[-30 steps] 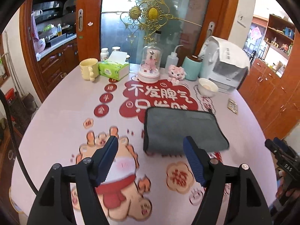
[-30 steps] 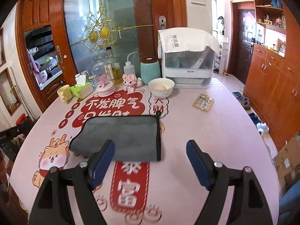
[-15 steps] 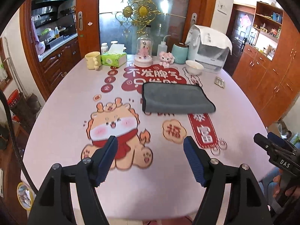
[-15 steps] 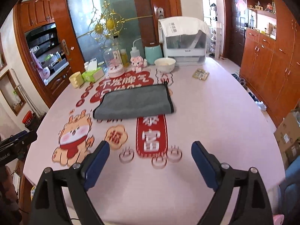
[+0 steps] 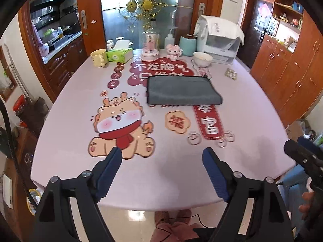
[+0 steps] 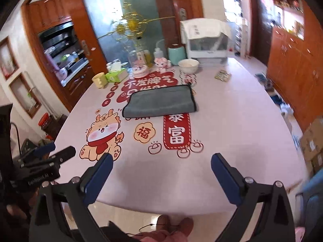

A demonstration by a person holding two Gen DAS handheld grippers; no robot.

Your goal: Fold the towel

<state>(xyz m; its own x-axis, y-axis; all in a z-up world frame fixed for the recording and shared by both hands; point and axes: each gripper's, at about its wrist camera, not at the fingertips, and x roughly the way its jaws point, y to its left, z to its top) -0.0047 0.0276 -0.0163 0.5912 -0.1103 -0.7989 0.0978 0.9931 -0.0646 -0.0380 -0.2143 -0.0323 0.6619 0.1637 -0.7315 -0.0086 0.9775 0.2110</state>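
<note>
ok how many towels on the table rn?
1. A single grey towel, folded flat, lies mid-table on the red lettering, nearer the far clutter than either gripper. A white cloth drapes the appliance behind; not counted.

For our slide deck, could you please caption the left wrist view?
Open left gripper hangs at the near table edge, apart from the folded grey towel lying flat mid-table.

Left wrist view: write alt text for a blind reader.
A folded grey towel lies flat mid-table on a pink table printed with red cartoons. The open left gripper hovers near the table's front edge, holding nothing; a yellow mug stands at the back.
</note>
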